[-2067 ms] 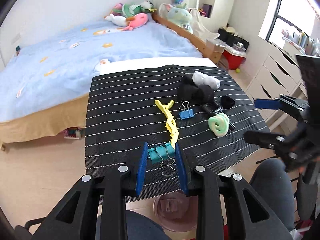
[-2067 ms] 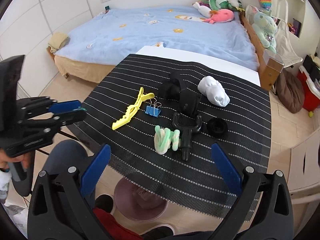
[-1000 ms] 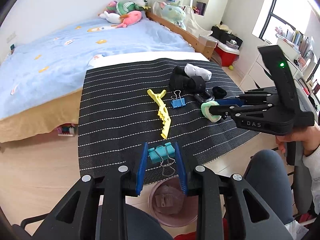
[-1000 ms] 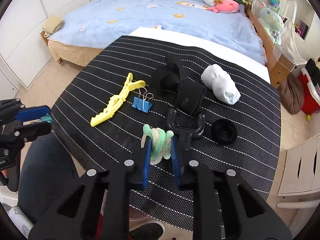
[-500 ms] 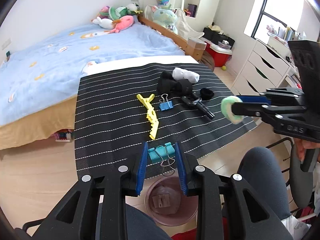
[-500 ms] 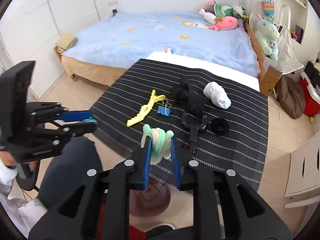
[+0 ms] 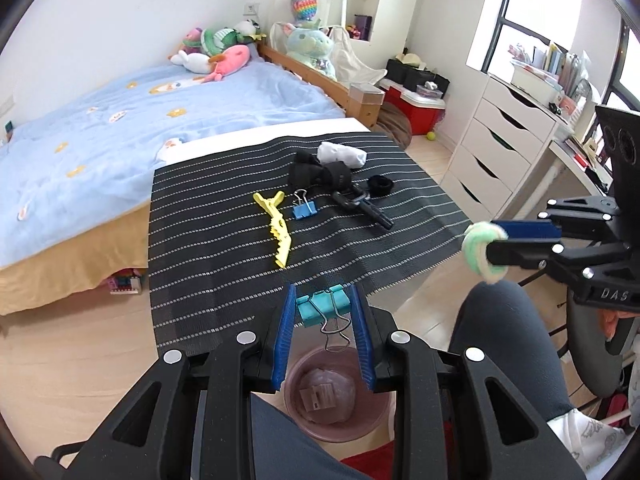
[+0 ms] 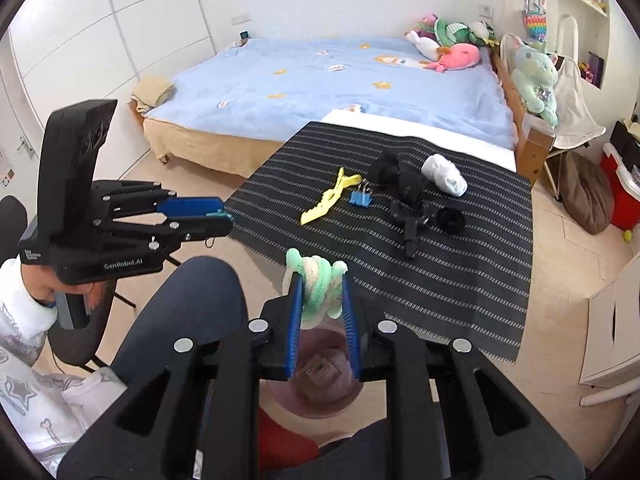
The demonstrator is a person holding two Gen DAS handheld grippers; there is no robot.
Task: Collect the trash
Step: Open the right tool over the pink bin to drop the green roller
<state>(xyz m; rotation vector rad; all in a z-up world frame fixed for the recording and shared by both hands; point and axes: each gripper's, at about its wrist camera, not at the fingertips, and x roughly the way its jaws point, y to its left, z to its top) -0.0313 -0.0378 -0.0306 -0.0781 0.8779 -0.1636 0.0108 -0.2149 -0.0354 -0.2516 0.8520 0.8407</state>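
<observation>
A home bedroom: a blue-quilted bed (image 8: 320, 80) with plush toys (image 8: 452, 46) and white drawers (image 7: 500, 148).

Below my left claw (image 7: 323, 322), which pinches a binder clip (image 7: 321, 307), the trash bin (image 7: 376, 420) sits on the floor before the tabletop (image 7: 224, 272). On it, the hair clip (image 7: 276, 228) lies left of a second binder clip (image 7: 304, 210). My right claw (image 8: 320, 304) grips a scrunchie (image 8: 318, 280) above the bin. The bed (image 7: 120, 120) stands behind the tabletop.

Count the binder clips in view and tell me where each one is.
2. A teal binder clip is held in the left claw above the pink bin. A blue binder clip lies on the striped mat beside the yellow hair clip.
</observation>
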